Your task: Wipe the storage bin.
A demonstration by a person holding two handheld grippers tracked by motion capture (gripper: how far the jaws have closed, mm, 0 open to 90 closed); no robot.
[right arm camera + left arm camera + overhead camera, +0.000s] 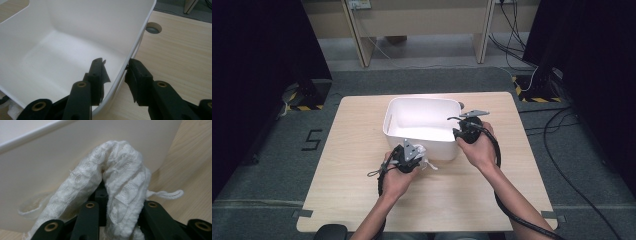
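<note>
White cloth [117, 185] was clamped in the left gripper [410, 156], jaws closed tight on it, bunched into an arch above the pads, a thin loop hanging off one side. It sat just outside the near wall of the white bin [398, 131], close to the bin's near right corner, low over the table [352, 190] around its middle. Right gripper [467, 131] straddled the bin's right wall near that same corner, one jaw inside, one outside; jaws partly apart, wall between them, inner pad looked clear of the plastic, so not a firm pinch, more a loose brace. Likely step: lift the cloth over the rim and drop it in. To do it well: raise the cloth fully clear of the rim first, keep the trailing loop from snagging, steady the bin with the right, release only once over the bin floor. Writing: a dark "5" [311, 139] marked on the floor left of the table; no brand or label readable on bin or cloth.
</note>
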